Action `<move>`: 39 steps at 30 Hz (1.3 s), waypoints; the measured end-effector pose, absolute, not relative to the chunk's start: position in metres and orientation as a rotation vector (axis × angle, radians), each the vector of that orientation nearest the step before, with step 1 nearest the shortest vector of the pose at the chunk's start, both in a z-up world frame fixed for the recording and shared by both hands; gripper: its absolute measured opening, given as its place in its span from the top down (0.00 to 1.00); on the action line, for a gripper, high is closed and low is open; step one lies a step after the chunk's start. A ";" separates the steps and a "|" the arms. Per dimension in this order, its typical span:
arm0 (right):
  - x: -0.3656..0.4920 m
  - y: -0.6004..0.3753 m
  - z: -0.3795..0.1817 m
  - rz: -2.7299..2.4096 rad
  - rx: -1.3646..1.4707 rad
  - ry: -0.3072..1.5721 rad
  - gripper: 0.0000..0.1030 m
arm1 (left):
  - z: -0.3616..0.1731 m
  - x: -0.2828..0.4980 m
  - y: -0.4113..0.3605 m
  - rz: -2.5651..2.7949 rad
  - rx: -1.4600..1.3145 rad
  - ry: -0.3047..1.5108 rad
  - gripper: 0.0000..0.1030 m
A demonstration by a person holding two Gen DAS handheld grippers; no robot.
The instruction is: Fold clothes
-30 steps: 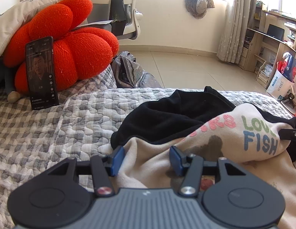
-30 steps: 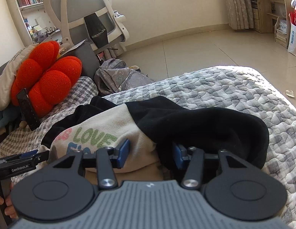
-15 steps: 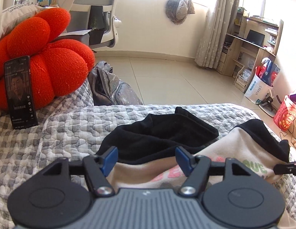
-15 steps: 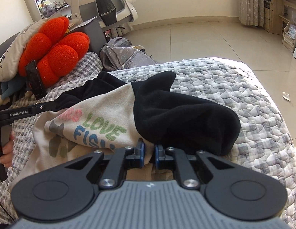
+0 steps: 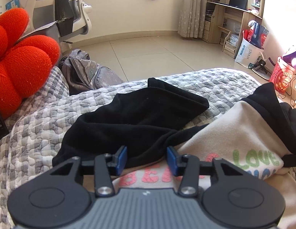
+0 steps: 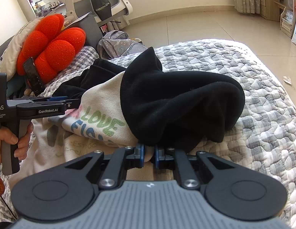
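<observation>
We hold a gripper in each hand over a cream sweatshirt [image 6: 102, 99] with black sleeves that lies rumpled on a grey quilted bedspread [image 6: 262, 87]. Our right gripper [image 6: 148, 155] has its blue pads pinched nearly together on a fold of the cream cloth at the sweatshirt's near edge, just under the bulky black sleeve [image 6: 182, 103] that is heaped over the body of the garment. Our left gripper [image 5: 146, 159] has just been closing; its jaws stand part way apart with the edge of the other black sleeve [image 5: 140, 118] and the cream hem between them, and the pads do not yet press on the cloth. That sleeve stretches away from us across the bedspread. The coloured letters "LOVE" show on the cream front in both views. In the right wrist view, our left hand [image 6: 8, 143] grips the handle of its tool at the left edge. A red cushion [image 6: 50, 45] sits at the head of the bed with a phone [image 6: 33, 76] leaning against it, a grey backpack [image 6: 119, 43] lies on the floor beside the bed, and a white office chair [image 6: 102, 2] stands behind it.
</observation>
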State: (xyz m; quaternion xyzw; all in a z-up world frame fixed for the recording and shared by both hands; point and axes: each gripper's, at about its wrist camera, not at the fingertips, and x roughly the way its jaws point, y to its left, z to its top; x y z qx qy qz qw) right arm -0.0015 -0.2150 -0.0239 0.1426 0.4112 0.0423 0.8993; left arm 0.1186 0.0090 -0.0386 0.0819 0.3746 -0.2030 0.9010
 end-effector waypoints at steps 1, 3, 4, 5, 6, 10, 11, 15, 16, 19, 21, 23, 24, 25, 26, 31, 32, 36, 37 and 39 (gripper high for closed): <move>-0.002 -0.215 -0.024 0.086 0.293 0.850 0.88 | -0.037 0.118 0.012 -0.407 0.149 0.776 0.73; -0.002 -0.214 -0.024 0.083 0.282 0.848 0.88 | -0.034 0.117 0.020 -0.392 0.089 0.784 0.87; -0.002 -0.213 -0.024 0.081 0.274 0.846 0.88 | -0.032 0.116 0.025 -0.388 0.054 0.790 0.88; -0.002 -0.212 -0.023 0.078 0.266 0.845 0.88 | -0.030 0.115 0.030 -0.384 0.022 0.795 0.90; -0.003 -0.212 -0.023 0.076 0.261 0.845 0.88 | -0.028 0.114 0.034 -0.380 -0.002 0.800 0.91; -0.003 -0.215 -0.019 0.074 0.275 0.845 0.88 | -0.021 0.098 0.047 -0.376 -0.042 0.808 0.93; -0.004 -0.217 -0.018 0.077 0.287 0.844 0.88 | -0.019 0.093 0.049 -0.378 -0.040 0.808 0.93; -0.007 -0.219 -0.011 0.087 0.319 0.828 0.81 | -0.011 0.067 0.054 -0.398 -0.009 0.777 0.94; -0.008 -0.218 -0.009 0.088 0.317 0.817 0.81 | -0.009 0.060 0.055 -0.405 -0.001 0.768 0.94; -0.008 -0.215 -0.003 0.083 0.300 0.797 0.71 | -0.005 0.040 0.062 -0.434 0.008 0.756 0.94; -0.007 -0.215 -0.001 0.076 0.290 0.784 0.59 | -0.006 0.027 0.065 -0.457 0.024 0.763 0.94; -0.004 -0.215 -0.001 0.071 0.283 0.781 0.58 | -0.010 0.016 0.068 -0.479 0.028 0.782 0.94; -0.003 -0.215 -0.001 0.066 0.281 0.782 0.57 | -0.013 0.012 0.070 -0.489 0.028 0.795 0.94; -0.001 -0.215 -0.001 0.061 0.280 0.782 0.57 | -0.017 0.009 0.070 -0.497 0.032 0.807 0.94; 0.001 -0.215 -0.001 0.058 0.281 0.783 0.57 | -0.020 0.008 0.071 -0.501 0.036 0.816 0.94; 0.008 -0.212 0.005 0.054 0.270 0.767 0.55 | -0.021 0.012 0.075 -0.545 0.038 0.827 0.91; 0.009 -0.212 0.007 0.053 0.263 0.763 0.54 | -0.016 0.012 0.076 -0.558 0.040 0.816 0.87; 0.021 -0.209 0.013 0.052 0.230 0.743 0.49 | 0.002 0.016 0.077 -0.601 0.036 0.752 0.54; 0.024 -0.209 0.014 0.049 0.220 0.738 0.48 | 0.007 0.018 0.077 -0.604 0.034 0.736 0.54; 0.030 -0.207 0.017 0.040 0.197 0.725 0.47 | 0.016 0.024 0.076 -0.608 0.029 0.705 0.49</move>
